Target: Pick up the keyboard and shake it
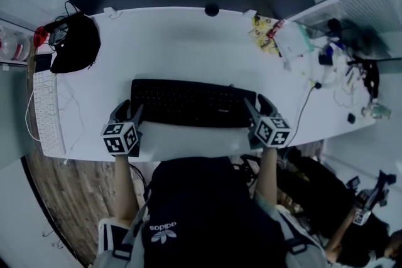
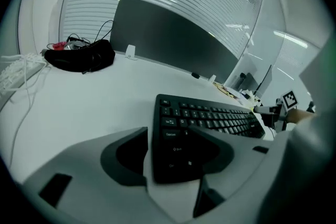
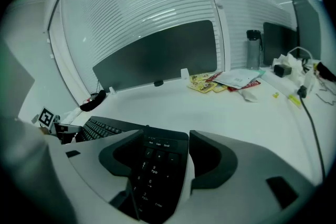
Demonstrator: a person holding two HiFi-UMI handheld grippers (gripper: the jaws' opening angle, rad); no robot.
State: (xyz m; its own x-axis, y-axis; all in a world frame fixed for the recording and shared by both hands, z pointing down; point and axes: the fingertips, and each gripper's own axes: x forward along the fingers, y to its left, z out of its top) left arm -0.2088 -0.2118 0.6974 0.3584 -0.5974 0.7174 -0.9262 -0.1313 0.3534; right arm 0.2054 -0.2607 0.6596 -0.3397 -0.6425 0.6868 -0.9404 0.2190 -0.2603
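Flat black keyboard [image 1: 188, 102]: long rectangle, matte plastic, rows of small keys. Was laid on smooth white table [image 1: 188, 41], long axis left-right across head view. Left tool [image 1: 127, 111]: jaws spread wide, keyboard's left end btwn them, not clamped. Right tool [image 1: 258, 105]: same, wide apart round numpad end, nothing gripped.

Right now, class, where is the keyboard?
Head view: keyboard centred at the desk near edge, its ends inside the open left tongs and right tongs.
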